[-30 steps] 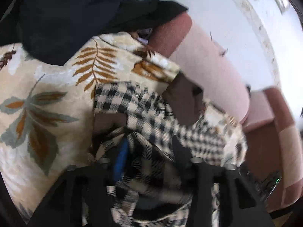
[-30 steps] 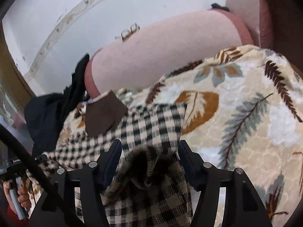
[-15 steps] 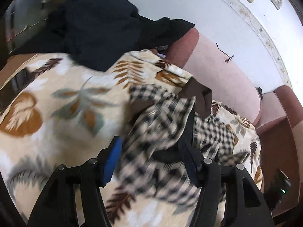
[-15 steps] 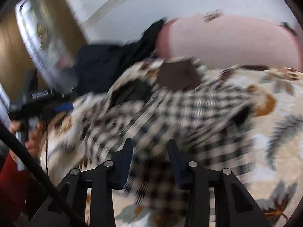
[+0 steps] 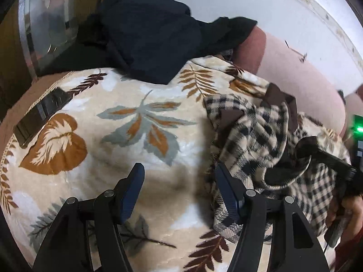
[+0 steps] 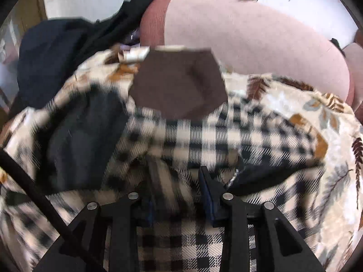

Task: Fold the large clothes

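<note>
A black-and-cream checked garment (image 5: 261,140) with a brown collar (image 6: 179,83) lies bunched on a leaf-patterned blanket (image 5: 113,140). My left gripper (image 5: 178,168) stands open over bare blanket, nothing between its fingers; the garment's edge lies against its right finger. My right gripper (image 6: 177,170) is shut on a fold of the checked garment (image 6: 215,133), with cloth bunched between its narrowed jaws. The dark lining (image 6: 84,140) shows where the cloth is turned over. In the left wrist view the right gripper (image 5: 326,161) reaches into the garment from the right, held by a hand (image 5: 347,210).
A pile of dark clothes (image 5: 147,34) sits at the back of the blanket, against the pink sofa back (image 5: 306,79). A dark flat device (image 5: 40,115) lies on the blanket's left edge. The pink sofa back (image 6: 249,36) runs behind the garment.
The left gripper let go of the checked cloth, opened and moved left over the blanket. The right gripper's jaws narrowed onto the cloth and swung with it across the sofa.
</note>
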Tool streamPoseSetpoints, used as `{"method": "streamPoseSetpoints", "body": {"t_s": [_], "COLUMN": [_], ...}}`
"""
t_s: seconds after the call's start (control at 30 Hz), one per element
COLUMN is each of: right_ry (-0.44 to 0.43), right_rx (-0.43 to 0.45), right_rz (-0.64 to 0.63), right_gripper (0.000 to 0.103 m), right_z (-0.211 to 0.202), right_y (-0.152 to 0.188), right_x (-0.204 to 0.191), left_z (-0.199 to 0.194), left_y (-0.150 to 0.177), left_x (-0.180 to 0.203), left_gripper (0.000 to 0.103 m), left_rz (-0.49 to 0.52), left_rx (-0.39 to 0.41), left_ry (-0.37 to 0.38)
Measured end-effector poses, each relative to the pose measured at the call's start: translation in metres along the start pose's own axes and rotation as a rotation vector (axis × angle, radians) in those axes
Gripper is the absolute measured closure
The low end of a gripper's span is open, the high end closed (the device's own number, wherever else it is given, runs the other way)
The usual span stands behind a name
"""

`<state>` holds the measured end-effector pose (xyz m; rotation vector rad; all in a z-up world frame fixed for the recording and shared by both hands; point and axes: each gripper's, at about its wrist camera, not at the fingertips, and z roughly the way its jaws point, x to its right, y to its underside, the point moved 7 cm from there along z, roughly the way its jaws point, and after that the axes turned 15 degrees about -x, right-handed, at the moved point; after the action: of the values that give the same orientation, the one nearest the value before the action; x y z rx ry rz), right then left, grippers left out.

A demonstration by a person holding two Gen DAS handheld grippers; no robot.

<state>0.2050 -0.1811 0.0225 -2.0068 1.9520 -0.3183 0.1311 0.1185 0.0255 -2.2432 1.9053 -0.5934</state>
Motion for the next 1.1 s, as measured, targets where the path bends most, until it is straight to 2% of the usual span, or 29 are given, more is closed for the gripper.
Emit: {"method": "streamPoseSetpoints", "body": {"t_s": [0.07, 0.1, 0.13, 0.2, 0.3, 0.37, 0.43, 0.47, 0.5, 0.53, 0.63, 0.73, 0.8, 0.97, 1.03, 1.07, 1.1], "right_ry": [-0.05, -0.082, -0.15, -0.303, -0.416, -0.407, -0.357, -0.347, -0.35, -0.345, -0.325, -0.381, -0.387, -0.272, -0.258, -0.282, -0.3], "right_rx": [0.064, 0.065, 0.046, -0.035, -0.129, -0.16, -0.192, -0.2, -0.217, -0.233, -0.194, -0.178, -0.19, -0.27, -0.257, -0.236, -0.219], "right_rz": [0.0, -0.004, -0.007, -0.024, -0.046, -0.06, -0.08, -0.088, -0.108, -0.124, -0.157, -0.12, -0.098, -0.121, -0.137, -0.142, -0.148], "right_gripper": [0.066, 0.063, 0.056, 0.05, 0.05, 0.049, 0.05, 0.057, 0.086, 0.096, 0.096, 0.096, 0.096, 0.095, 0.095, 0.093, 0.08], "right_z": [-0.029, -0.035, -0.039, -0.035, -0.019, -0.006, 0.009, 0.011, 0.015, 0.016, 0.009, 0.013, 0.029, 0.08, 0.072, 0.058, 0.045], "right_y": [-0.007, -0.008, -0.009, -0.005, 0.004, 0.008, 0.009, 0.008, 0.005, 0.004, -0.02, -0.054, -0.072, -0.09, -0.091, -0.091, -0.091], "right_x": [-0.011, -0.016, -0.026, -0.053, -0.092, -0.108, -0.122, -0.127, -0.134, -0.139, -0.16, -0.184, -0.197, -0.216, -0.213, -0.21, -0.206], "left_z": [-0.008, -0.01, -0.012, -0.017, -0.022, -0.023, -0.021, -0.021, -0.021, -0.02, -0.02, -0.018, -0.017, -0.012, -0.011, -0.01, -0.008], "left_y": [-0.004, -0.006, -0.008, -0.01, -0.012, -0.013, -0.013, -0.013, -0.013, -0.013, -0.014, -0.016, -0.017, -0.018, -0.018, -0.018, -0.018], "left_x": [-0.01, -0.014, -0.018, -0.025, -0.033, -0.037, -0.041, -0.043, -0.044, -0.047, -0.052, -0.057, -0.058, -0.052, -0.048, -0.047, -0.045], "left_gripper": [0.039, 0.039, 0.039, 0.039, 0.039, 0.039, 0.039, 0.039, 0.039, 0.039, 0.039, 0.039, 0.039, 0.039, 0.039, 0.039, 0.039], "left_rz": [-0.03, -0.043, -0.057, -0.078, -0.093, -0.101, -0.112, -0.115, -0.121, -0.124, -0.139, -0.161, -0.159, -0.112, -0.095, -0.09, -0.086], "left_rx": [0.012, 0.017, 0.021, 0.029, 0.041, 0.041, 0.031, 0.028, 0.025, 0.021, 0.012, 0.013, 0.018, 0.017, 0.017, 0.013, 0.008], "left_ry": [0.018, 0.024, 0.029, 0.032, 0.024, 0.03, 0.045, 0.052, 0.056, 0.06, 0.078, 0.094, 0.079, 0.036, 0.021, 0.018, 0.017]}}
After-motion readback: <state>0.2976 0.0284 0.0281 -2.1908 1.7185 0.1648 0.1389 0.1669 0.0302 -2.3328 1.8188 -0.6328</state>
